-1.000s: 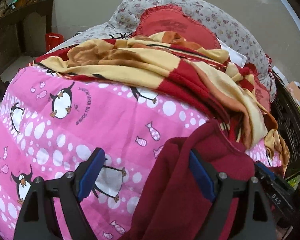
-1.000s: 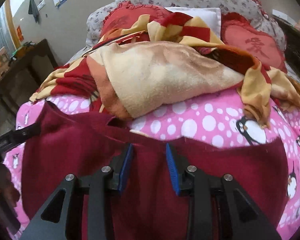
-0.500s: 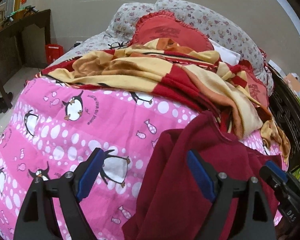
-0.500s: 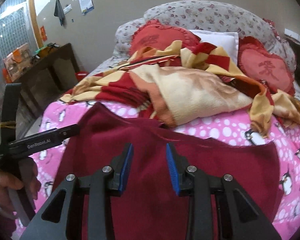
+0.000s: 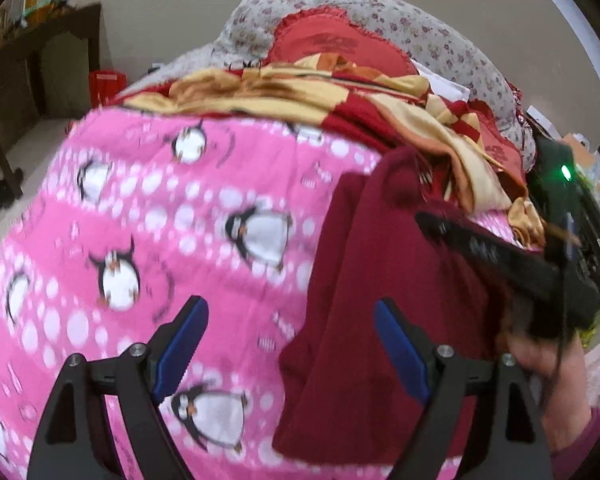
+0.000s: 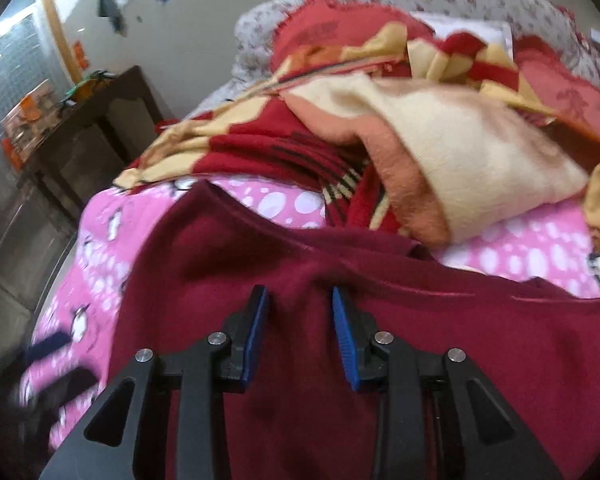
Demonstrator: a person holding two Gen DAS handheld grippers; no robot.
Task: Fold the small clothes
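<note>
A dark red fleece garment (image 6: 440,360) lies spread on the pink penguin bedcover (image 5: 160,220). My right gripper (image 6: 299,293) stands over its near middle, jaws partway closed with a ridge of the cloth bunched between the blue pads, and creases run out from the tips. In the left wrist view the garment (image 5: 380,280) hangs in folds at the right. My left gripper (image 5: 290,305) is wide open at its left edge, holding nothing; its right finger overlaps the cloth. A hand (image 5: 548,380) holds the right gripper, whose black finger (image 5: 480,244) reaches over the garment.
A rumpled red and yellow blanket (image 6: 460,152) is heaped just beyond the garment. Floral pillows (image 5: 440,40) and a red heart cushion (image 5: 340,40) lie behind it. A dark wooden table (image 5: 20,92) and a red bin (image 5: 106,84) stand on the floor to the left.
Both grippers have drawn back from the blanket heap. More of the garment now lies beyond the right gripper's tips. The right gripper reaches further into the left view. Left jaws stay wide.
</note>
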